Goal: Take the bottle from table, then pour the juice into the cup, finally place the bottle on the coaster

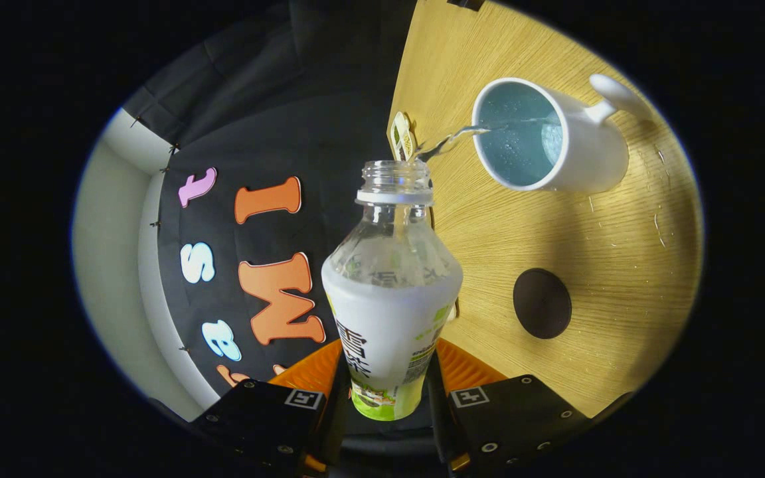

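Gripper view showed us mid-pour: the bottle (392, 292) was tipped, its stream arcing into the cup (542, 136) on the surface (615, 265). We judged a steady tilt best, keeping the stream inside the rim. Our hand-held gripper (388, 392) was clamped narrowly, both fingers pressing the bottle's base; the coaster (542, 303) waited nearby.
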`<state>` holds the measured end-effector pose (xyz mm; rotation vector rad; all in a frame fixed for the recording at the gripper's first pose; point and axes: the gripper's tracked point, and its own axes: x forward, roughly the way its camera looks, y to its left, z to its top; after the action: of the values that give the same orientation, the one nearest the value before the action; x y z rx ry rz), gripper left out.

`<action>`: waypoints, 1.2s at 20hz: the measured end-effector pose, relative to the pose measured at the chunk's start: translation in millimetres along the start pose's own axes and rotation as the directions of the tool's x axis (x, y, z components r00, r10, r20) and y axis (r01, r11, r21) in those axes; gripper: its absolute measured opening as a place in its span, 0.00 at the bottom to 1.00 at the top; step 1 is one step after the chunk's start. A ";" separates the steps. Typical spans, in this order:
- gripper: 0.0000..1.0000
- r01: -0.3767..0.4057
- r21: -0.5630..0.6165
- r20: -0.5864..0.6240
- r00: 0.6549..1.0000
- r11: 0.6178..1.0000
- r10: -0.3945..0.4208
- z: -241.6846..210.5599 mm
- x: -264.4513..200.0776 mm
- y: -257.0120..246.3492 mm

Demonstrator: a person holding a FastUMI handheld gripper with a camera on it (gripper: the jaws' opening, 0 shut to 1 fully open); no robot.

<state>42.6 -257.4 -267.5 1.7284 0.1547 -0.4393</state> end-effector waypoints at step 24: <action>0.55 0.001 0.077 0.006 1.000 0.997 -0.002 1.8 -6.7 11.1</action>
<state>39.9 -260.6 -255.1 1.8023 0.1363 -0.4570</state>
